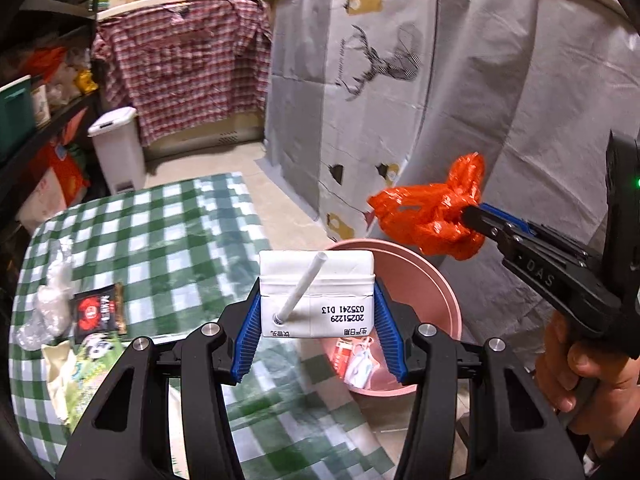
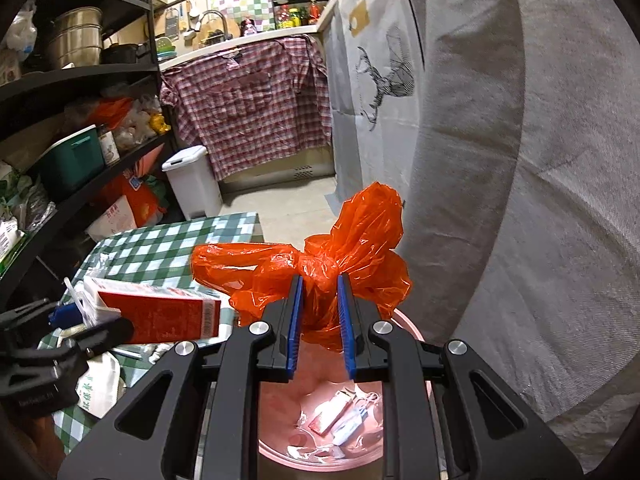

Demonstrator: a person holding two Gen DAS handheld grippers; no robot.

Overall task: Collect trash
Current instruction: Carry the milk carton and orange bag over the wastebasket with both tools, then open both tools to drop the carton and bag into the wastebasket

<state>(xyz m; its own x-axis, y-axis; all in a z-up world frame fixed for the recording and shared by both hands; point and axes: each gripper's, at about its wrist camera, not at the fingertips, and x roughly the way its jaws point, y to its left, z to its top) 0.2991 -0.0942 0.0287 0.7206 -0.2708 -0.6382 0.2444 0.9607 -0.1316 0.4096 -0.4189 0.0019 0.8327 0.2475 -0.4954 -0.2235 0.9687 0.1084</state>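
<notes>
carton [image 1: 316, 300] stamped "20251229 035241 d13", wrist housing [image 1: 540, 274] marked "das"

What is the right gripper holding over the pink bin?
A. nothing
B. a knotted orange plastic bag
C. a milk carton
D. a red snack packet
B: the right gripper has its jaws pinched on the knotted orange plastic bag above the pink bin; the milk carton sits in the left gripper.

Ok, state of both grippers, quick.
Left gripper: closed on the drink carton.
Right gripper: closed on the orange plastic bag.
</notes>
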